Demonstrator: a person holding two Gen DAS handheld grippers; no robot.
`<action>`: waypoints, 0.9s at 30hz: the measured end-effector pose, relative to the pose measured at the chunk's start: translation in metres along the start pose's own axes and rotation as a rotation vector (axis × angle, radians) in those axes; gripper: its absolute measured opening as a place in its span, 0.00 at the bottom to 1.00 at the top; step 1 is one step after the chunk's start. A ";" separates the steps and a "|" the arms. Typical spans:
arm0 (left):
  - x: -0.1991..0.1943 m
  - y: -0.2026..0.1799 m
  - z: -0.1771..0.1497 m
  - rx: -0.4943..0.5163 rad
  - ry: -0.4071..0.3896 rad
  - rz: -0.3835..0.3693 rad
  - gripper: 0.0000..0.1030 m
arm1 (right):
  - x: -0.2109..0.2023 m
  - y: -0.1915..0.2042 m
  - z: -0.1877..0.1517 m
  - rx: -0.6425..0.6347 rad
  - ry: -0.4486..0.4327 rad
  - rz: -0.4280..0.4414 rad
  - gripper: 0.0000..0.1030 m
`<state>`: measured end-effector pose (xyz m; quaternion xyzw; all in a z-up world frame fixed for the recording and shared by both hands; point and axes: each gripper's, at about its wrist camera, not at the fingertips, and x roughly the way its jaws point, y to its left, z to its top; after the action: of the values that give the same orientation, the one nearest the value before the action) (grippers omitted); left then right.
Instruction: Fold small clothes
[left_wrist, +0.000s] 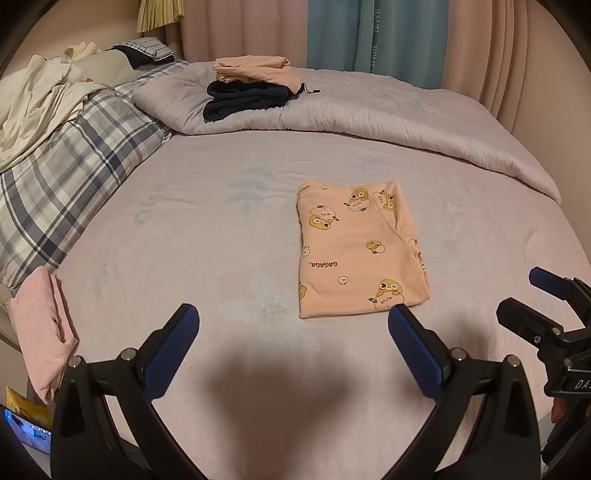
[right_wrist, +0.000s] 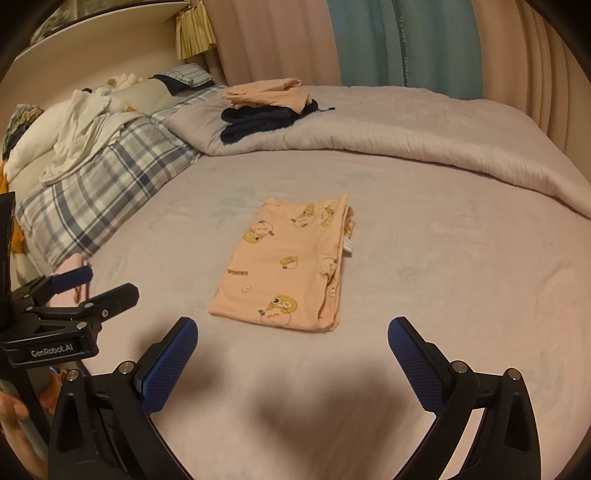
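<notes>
Lying folded flat, the peach cartoon-print garment faces both wide-open, empty grippers.

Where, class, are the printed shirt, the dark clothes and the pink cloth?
Printed shirt (left_wrist: 354, 251): left wrist view, middle of its folded top face.
Dark clothes (left_wrist: 243, 99): left wrist view, front of the folded navy layers.
Pink cloth (left_wrist: 40, 328): left wrist view, middle of its ribbed top.

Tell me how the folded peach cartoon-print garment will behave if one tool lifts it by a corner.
The peach cartoon-print garment is thin fabric in stacked layers, so it would probably flop and unfold. It looks light, lying flat on the bed sheet. Loose layered edges on its right side would likely slip apart. Both tools, left and right, are open and apart from it.
</notes>
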<state>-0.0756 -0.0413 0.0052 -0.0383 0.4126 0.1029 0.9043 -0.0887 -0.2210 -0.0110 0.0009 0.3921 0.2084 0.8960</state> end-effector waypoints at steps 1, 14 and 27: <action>0.000 0.000 0.000 0.001 -0.001 -0.001 0.99 | 0.000 0.000 0.000 0.001 0.000 -0.001 0.99; -0.001 -0.003 0.001 0.019 -0.024 -0.006 0.99 | -0.001 -0.001 -0.002 0.005 -0.003 -0.005 0.99; 0.000 -0.005 0.003 0.036 -0.055 -0.001 0.99 | 0.000 -0.011 -0.001 0.021 -0.002 -0.009 0.99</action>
<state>-0.0721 -0.0459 0.0068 -0.0193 0.3892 0.0958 0.9159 -0.0857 -0.2309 -0.0134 0.0089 0.3933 0.2001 0.8973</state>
